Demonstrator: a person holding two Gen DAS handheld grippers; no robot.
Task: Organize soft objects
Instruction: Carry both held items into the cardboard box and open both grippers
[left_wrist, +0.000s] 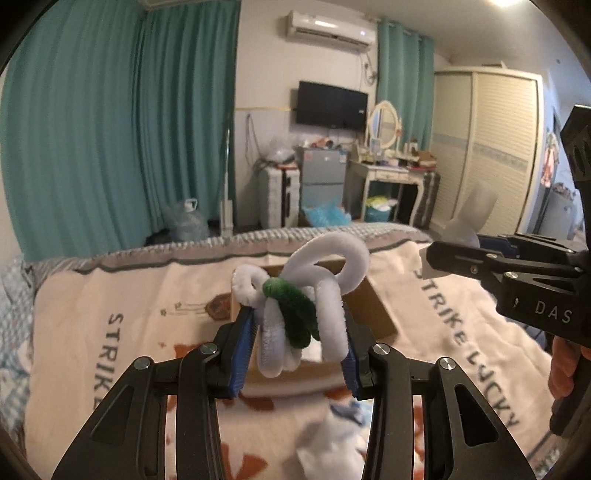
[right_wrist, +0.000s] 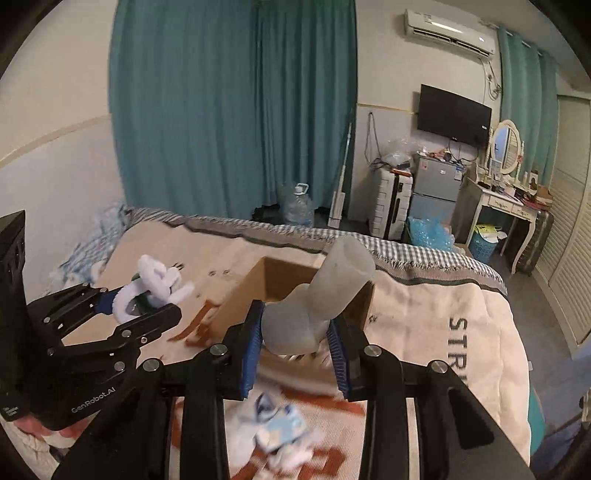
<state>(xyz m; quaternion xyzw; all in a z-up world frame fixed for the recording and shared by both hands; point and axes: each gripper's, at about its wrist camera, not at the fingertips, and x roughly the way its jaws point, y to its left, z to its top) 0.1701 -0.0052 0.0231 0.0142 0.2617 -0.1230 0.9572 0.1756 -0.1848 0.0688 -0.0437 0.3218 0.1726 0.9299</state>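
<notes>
Cardboard box (right_wrist: 236, 295) beyond both jaws: left pinches fuzzy white-green toy (left_wrist: 295, 306), right pinches grey sock (right_wrist: 317, 299).

This is a lived-in bedroom in a home. A bed (right_wrist: 424, 295) with a cream printed blanket (left_wrist: 110, 295) fills the foreground. Teal curtains (left_wrist: 110, 129) hang along the wall, with an air conditioner (left_wrist: 328, 29) and a wall-mounted TV (left_wrist: 332, 105) beyond. A vanity table (left_wrist: 384, 173) with an oval mirror (left_wrist: 384, 123), a small fridge (left_wrist: 323, 177), a suitcase (left_wrist: 273, 195) and a louvred wardrobe (left_wrist: 487, 147) line the far side.
</notes>
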